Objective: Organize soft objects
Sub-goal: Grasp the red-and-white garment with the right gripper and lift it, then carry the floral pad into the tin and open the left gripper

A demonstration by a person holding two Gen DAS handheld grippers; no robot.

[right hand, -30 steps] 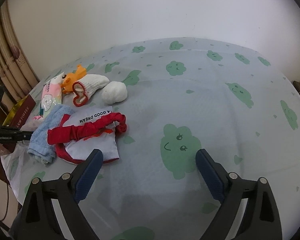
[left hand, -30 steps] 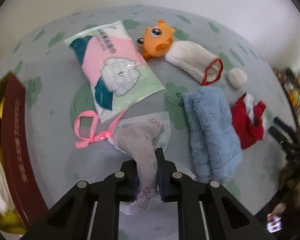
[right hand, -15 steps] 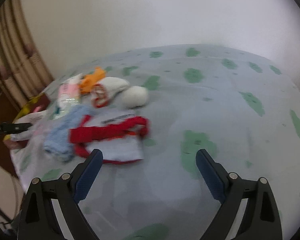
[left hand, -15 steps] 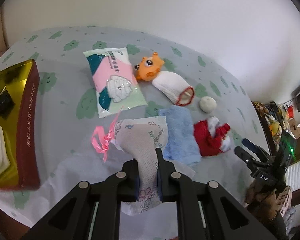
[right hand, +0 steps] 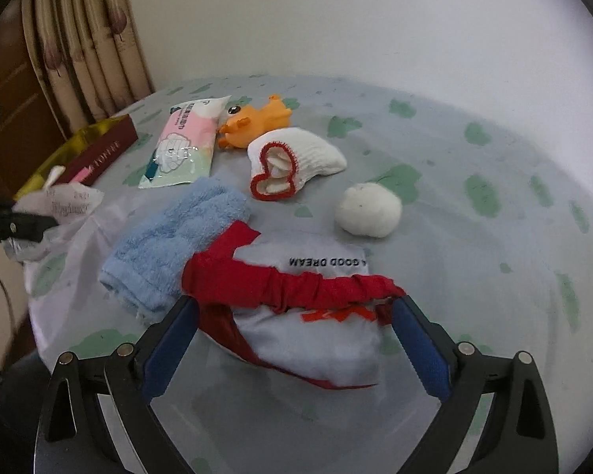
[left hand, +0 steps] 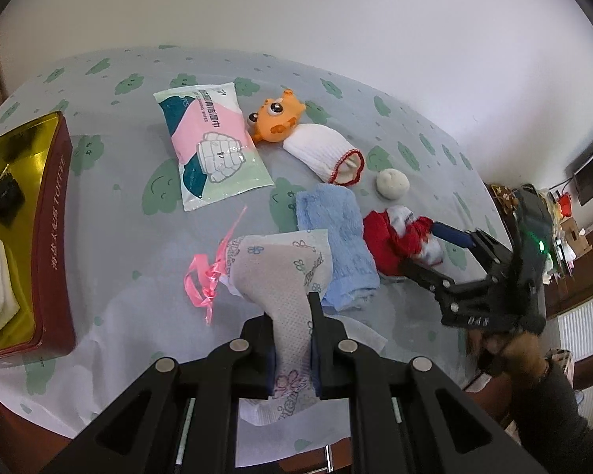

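Observation:
My left gripper [left hand: 291, 318] is shut on a white mesh pouch with a pink ribbon [left hand: 274, 272] and holds it above the table's front edge. My right gripper [right hand: 294, 308] is open, its blue pads on either side of a red-and-white eye mask [right hand: 296, 296], which also shows in the left wrist view [left hand: 399, 237]. Beside the mask lie a blue towel [right hand: 178, 237], a white ball [right hand: 369, 209], a white glove with a red cuff [right hand: 292, 162], an orange toy [right hand: 257, 120] and a pack of wipes [right hand: 182, 146].
A red tin with a gold inside [left hand: 39, 229] stands at the table's left edge and holds a dark item and white tissue. The tablecloth [right hand: 474, 256] is grey with green clouds. A curtain [right hand: 79, 39] hangs behind the table's left side.
My left gripper has lifted and drawn back with the pouch. My right gripper has moved left and forward up to the eye mask, still open.

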